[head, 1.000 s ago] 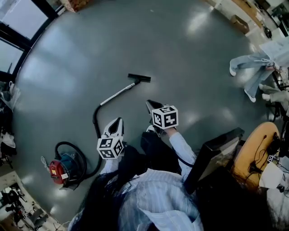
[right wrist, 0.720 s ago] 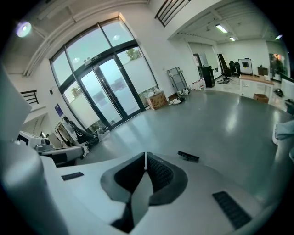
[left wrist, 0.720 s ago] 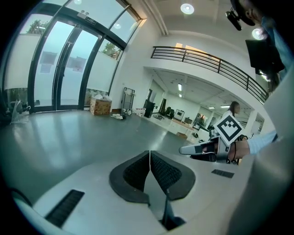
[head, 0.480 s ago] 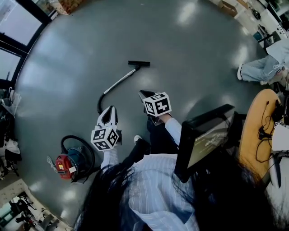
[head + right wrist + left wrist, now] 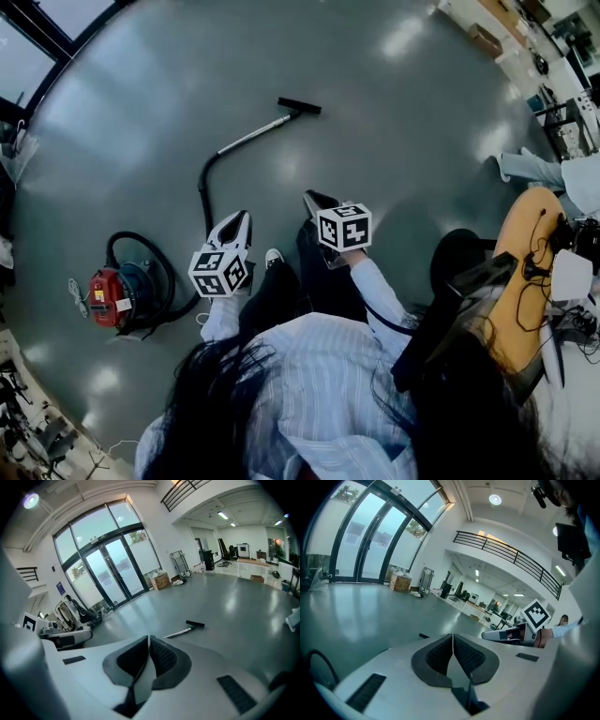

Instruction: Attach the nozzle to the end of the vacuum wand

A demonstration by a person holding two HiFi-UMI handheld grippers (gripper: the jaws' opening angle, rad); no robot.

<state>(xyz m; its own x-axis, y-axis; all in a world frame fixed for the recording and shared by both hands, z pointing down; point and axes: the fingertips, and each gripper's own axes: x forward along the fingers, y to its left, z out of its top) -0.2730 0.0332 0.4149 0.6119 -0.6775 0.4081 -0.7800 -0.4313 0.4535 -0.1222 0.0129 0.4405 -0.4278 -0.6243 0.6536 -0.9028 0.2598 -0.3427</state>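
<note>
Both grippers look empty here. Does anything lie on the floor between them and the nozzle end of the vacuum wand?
Nothing visible does. Only bare floor separates the shut, empty left gripper and right gripper from the wand and the black nozzle at its far end. The hose curves past on the left, off that line.

Seen from the head view, the joint where the nozzle [image 5: 299, 106] meets the wand [image 5: 251, 138] is too small to judge. The hose [image 5: 202, 192] disappears behind the left claw [image 5: 245, 216]. In the right gripper view, the wand's near end is hidden behind the body of the right claw [image 5: 148, 638]. At far right, a person's leg [image 5: 521, 169] is cut by the picture's edge.
</note>
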